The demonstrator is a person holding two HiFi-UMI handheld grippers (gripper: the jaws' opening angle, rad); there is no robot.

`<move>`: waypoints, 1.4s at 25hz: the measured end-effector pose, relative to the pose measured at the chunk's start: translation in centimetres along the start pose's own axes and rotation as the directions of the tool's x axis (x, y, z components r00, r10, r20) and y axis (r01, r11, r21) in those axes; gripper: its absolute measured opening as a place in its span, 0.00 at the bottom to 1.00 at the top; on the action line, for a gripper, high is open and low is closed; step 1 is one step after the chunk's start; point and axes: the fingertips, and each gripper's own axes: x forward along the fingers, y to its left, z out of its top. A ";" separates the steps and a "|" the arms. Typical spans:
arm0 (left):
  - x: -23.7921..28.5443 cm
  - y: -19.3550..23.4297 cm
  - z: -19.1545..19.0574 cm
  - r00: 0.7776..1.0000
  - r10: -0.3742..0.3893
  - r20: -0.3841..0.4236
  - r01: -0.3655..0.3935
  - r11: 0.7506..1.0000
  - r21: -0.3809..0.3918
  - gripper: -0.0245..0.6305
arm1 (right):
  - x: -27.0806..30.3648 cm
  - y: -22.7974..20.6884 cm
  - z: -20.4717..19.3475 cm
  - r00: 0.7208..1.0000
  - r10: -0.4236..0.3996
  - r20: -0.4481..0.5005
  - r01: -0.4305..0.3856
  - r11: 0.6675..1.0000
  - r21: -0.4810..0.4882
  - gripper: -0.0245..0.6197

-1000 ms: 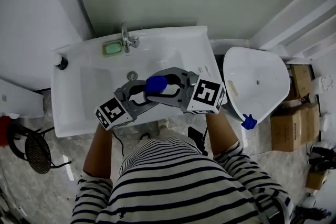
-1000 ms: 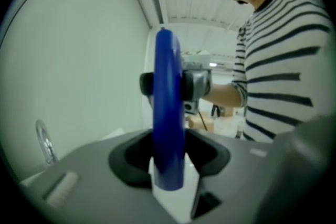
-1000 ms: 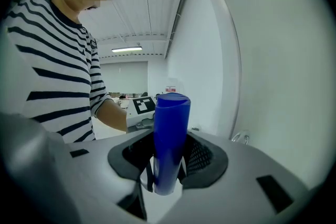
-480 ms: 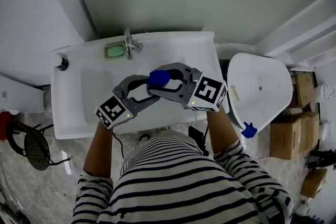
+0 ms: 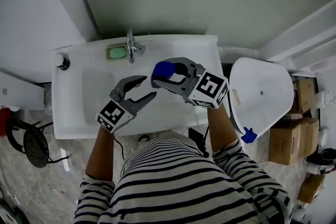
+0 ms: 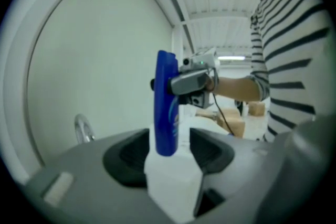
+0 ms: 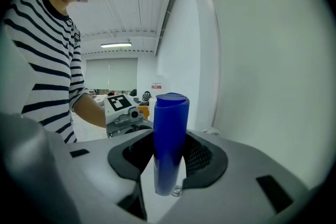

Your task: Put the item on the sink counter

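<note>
A blue bottle stands upright between the jaws of my right gripper, which is shut on it above the white sink counter. The right gripper view shows the bottle pinched between the dark pads. My left gripper hangs over the basin, just left of the bottle and apart from it. Its jaws have just been opening and stand wide with nothing between them. In the left gripper view the bottle is seen ahead of the left gripper, held by the right gripper.
A chrome faucet and a green soap bar sit at the back of the sink, with a dark knob at its left corner. A white toilet stands to the right, with cardboard boxes beyond it. A black stool is at the left.
The left gripper has let go of the bottle, opened wide and drawn back to the left. The right gripper has carried the bottle a little toward the back of the sink.
</note>
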 end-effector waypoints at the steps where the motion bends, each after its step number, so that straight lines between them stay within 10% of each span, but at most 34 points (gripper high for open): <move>1: -0.1 0.2 -0.1 1.000 0.014 0.003 -0.014 1.000 -0.007 0.40 | 0.0 -0.6 -0.1 1.000 -0.012 -0.002 0.012 1.000 0.000 0.27; 8: -0.1 1.5 -0.3 0.997 0.076 0.024 -0.075 0.996 -0.039 0.35 | 0.1 -5.2 -1.1 0.996 -0.094 -0.003 0.094 0.995 0.023 0.27; 13: 0.1 1.9 -0.4 0.996 0.083 0.024 -0.081 0.995 -0.059 0.05 | 1.0 -8.1 -1.9 0.989 -0.148 0.006 0.148 0.988 0.047 0.27; 35: 1.9 1.7 -2.9 0.997 0.073 0.017 -0.069 0.985 -0.157 0.04 | 8.2 -19.5 -8.5 0.980 -0.195 -0.031 0.196 0.979 0.051 0.27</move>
